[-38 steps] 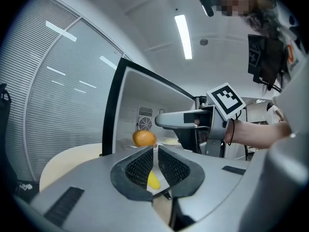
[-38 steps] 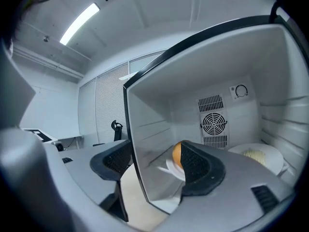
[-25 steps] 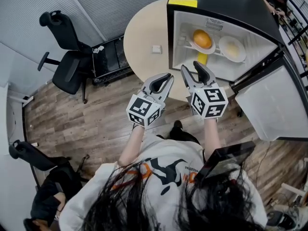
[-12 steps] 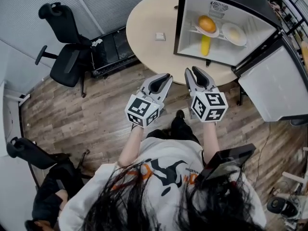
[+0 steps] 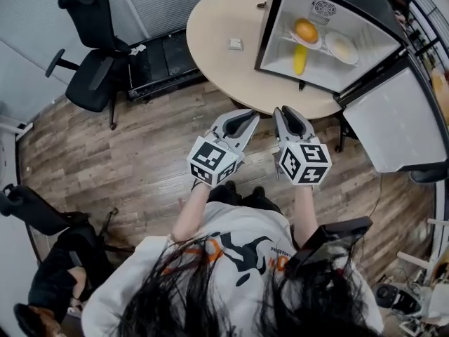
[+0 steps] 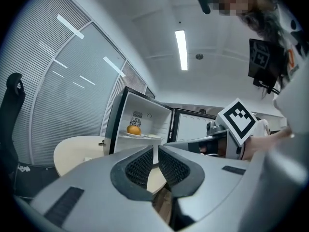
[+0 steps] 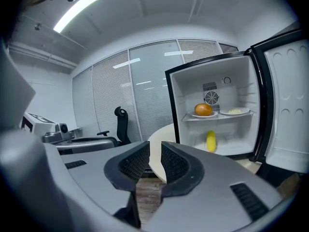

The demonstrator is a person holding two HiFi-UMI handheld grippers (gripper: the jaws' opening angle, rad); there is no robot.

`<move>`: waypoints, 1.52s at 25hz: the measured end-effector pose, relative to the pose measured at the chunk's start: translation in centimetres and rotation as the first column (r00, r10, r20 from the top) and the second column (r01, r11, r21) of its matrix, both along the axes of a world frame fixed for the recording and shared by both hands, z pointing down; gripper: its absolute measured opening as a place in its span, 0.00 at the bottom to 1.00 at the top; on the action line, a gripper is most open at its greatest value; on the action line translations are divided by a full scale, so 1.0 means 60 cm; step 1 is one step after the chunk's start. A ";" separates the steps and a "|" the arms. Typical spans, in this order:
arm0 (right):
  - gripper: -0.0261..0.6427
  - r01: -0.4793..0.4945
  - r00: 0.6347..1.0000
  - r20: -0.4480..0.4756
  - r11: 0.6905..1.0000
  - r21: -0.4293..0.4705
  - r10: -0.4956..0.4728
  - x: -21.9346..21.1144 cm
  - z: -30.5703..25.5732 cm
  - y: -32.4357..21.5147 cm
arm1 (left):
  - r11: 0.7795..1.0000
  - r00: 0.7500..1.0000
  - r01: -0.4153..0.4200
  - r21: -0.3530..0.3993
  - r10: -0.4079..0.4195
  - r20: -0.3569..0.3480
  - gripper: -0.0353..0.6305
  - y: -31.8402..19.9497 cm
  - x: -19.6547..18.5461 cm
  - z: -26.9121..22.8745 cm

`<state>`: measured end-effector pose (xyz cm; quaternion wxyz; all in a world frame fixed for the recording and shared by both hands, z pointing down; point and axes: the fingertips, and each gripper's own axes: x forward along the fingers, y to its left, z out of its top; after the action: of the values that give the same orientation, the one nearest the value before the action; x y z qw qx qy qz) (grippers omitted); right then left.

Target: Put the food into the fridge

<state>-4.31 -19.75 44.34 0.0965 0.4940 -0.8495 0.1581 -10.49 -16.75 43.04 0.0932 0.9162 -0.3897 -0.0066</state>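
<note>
A small black fridge (image 5: 351,2) stands open on a round beige table (image 5: 217,20). On its upper shelf are an orange (image 5: 306,30) on a plate and a second plate of pale food (image 5: 342,48). A yellow item (image 5: 299,60) stands on the floor of the fridge below them. Both grippers hang over the wooden floor, short of the table's edge. My left gripper (image 5: 247,116) is shut and holds nothing. The jaws of my right gripper (image 5: 287,111) are closing, with a narrow gap and nothing between them. The right gripper view shows the orange (image 7: 203,109) and the yellow item (image 7: 211,141) ahead.
The fridge door (image 5: 382,128) swings out to the right. A small white object (image 5: 236,44) lies on the table. A black office chair (image 5: 91,55) and a low black rack (image 5: 161,58) stand at the left, and another chair (image 5: 35,213) is at the lower left.
Both grippers have drawn back from the fridge and now sit farther from the table. The right gripper's jaws have narrowed from wide apart to a small gap.
</note>
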 end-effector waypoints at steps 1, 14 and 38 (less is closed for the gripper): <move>0.16 0.002 1.000 -0.004 1.000 -0.003 -0.002 0.001 0.001 0.005 | 1.000 1.000 0.000 0.004 0.000 -0.003 0.09 0.004 0.002 -0.002; 0.11 0.005 1.000 0.026 1.000 -0.028 -0.004 0.058 0.008 0.110 | 1.000 0.999 0.026 0.000 -0.026 -0.022 0.09 0.094 0.050 -0.012; 0.10 0.120 0.991 0.057 0.993 -0.019 -0.118 0.144 0.017 0.317 | 0.991 0.990 0.132 -0.029 -0.130 0.056 0.09 0.318 0.134 0.014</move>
<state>4.31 -0.71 45.38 0.0875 0.4368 -0.8779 0.1755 -2.43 2.33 43.85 0.0972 0.8868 -0.4515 0.0184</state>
